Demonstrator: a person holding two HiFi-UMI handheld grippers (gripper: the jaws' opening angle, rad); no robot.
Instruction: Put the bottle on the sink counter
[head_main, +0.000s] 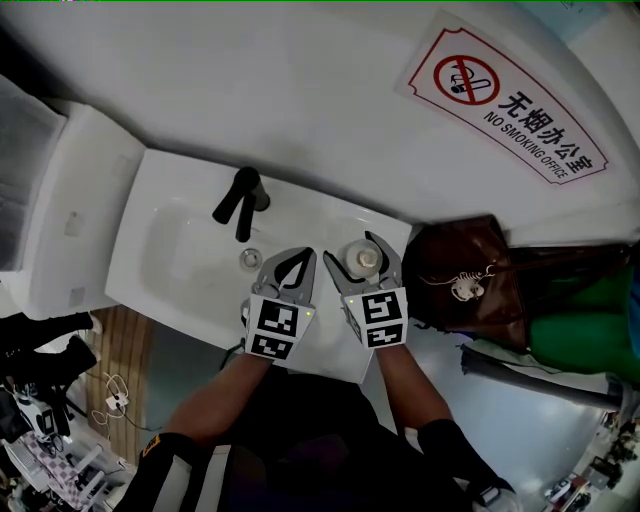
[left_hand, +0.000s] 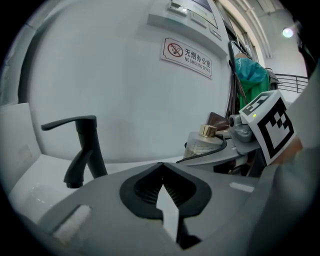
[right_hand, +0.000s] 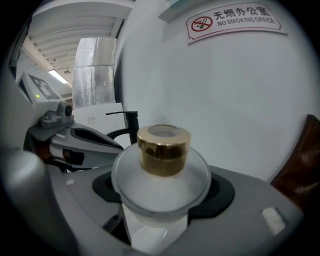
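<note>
A frosted bottle (head_main: 362, 258) with a gold cap sits upright between the jaws of my right gripper (head_main: 354, 254), which is shut on its body. It is at the right end of the white sink counter (head_main: 385, 232); whether its base touches the counter is hidden. In the right gripper view the bottle (right_hand: 162, 172) fills the gap of that gripper (right_hand: 162, 192). My left gripper (head_main: 290, 262) is just to the left, over the basin's front rim, shut with nothing in it. In the left gripper view its tips (left_hand: 161, 165) meet, and the bottle (left_hand: 202, 142) shows to the right.
A black faucet (head_main: 240, 200) stands at the back of the basin, with a drain (head_main: 250, 258) in front of it. A brown bag (head_main: 470, 275) and green bag (head_main: 590, 325) lie right of the counter. A white box (head_main: 60, 210) is on the left. A no-smoking sign (head_main: 510, 105) hangs on the wall.
</note>
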